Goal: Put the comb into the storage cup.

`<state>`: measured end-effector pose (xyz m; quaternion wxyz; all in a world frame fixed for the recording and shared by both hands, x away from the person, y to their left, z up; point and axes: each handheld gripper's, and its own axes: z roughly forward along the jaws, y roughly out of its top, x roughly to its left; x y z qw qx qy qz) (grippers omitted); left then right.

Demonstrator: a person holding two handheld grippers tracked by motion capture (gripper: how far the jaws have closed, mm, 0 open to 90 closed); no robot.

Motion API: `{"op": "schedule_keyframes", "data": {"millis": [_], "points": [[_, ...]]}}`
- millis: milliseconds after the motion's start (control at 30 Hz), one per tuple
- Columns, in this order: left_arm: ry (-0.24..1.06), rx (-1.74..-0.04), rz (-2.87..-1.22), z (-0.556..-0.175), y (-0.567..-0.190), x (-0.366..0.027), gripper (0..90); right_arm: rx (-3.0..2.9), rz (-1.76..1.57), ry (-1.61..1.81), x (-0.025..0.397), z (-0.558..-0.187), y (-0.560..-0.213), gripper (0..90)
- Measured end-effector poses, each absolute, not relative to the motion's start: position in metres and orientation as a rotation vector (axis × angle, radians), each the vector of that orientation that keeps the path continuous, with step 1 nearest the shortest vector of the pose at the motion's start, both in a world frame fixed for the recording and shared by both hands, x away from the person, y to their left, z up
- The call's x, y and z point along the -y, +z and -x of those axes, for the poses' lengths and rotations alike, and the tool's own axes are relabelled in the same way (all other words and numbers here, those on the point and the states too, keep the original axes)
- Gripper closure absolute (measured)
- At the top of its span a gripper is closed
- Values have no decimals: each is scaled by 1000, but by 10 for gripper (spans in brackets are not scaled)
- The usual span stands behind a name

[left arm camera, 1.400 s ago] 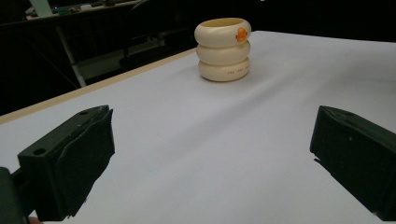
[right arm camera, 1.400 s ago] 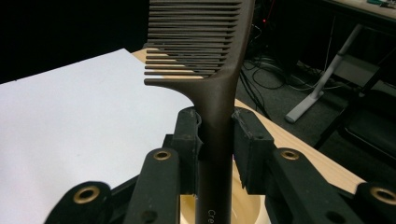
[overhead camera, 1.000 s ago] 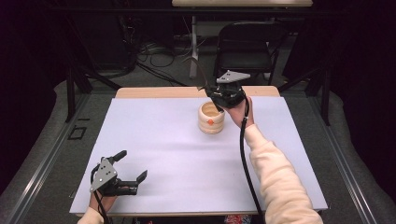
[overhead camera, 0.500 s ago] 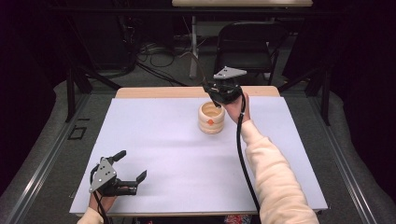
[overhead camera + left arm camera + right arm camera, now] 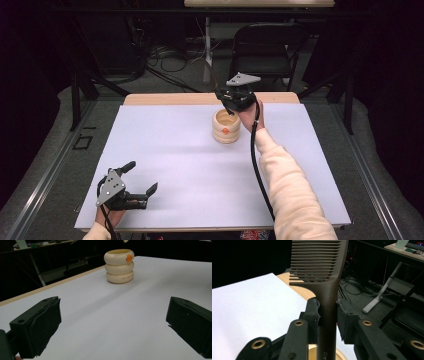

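A white sheet covers the table point(image 5: 165, 150), with a strip of pale wood showing along its far edge, and the room beyond is dark, with cables on the floor and a black chair point(image 5: 265, 47) behind. My right gripper point(image 5: 327, 312) hangs just above the far middle of the table, its jaws pinched on the smooth handle of a dark brown comb point(image 5: 322, 270); the comb stands upright, its fine straight teeth rising from the grip. Directly below it sits a cream holder point(image 5: 226, 126) shaped like three rounded rings stacked up, matte, with a small orange sticker on the top ring and tiny print on the bottom one. The comb's lower end is at the holder's open mouth; I cannot tell what lies inside. My left gripper point(image 5: 113, 322) rests low at the near left corner, well apart from the holder, jaws spread wide and holding nothing.
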<state>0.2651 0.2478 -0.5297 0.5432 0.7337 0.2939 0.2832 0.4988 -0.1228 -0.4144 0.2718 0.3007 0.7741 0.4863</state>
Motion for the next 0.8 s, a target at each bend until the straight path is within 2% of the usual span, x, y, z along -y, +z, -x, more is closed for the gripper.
{"op": "schedule_keyframes", "data": {"millis": [800], "points": [[678, -698, -1742, -265, -529, -249, 0, -2085, -800, 1331, 114, -505, -431, 723]]}}
